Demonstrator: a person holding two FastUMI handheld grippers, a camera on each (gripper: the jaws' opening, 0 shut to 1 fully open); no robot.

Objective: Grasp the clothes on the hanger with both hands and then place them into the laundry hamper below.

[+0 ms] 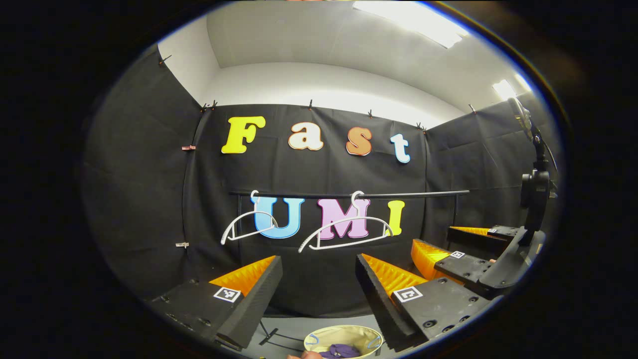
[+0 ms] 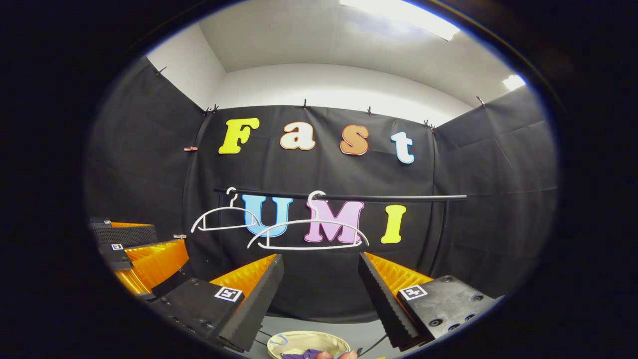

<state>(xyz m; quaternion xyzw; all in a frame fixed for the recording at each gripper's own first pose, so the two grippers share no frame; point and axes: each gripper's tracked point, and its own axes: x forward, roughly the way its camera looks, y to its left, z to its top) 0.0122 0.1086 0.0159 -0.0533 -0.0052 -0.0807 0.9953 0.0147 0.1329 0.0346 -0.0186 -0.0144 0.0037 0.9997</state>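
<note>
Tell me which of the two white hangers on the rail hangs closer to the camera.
The larger-looking hanger by the rail's middle; the other hanger hangs near the rail's left end and appears smaller. Both are bare.

We see the right gripper (image 2: 319,286) with fingers spread wide, nothing between them. Left gripper (image 2: 142,249) sits at far left. Two bare white hangers (image 2: 309,234) hang on the black rail (image 2: 389,197). Below, the laundry hamper (image 2: 308,343) holds purple clothes (image 2: 304,354), fingertips (image 2: 338,355) at its near rim.
</note>
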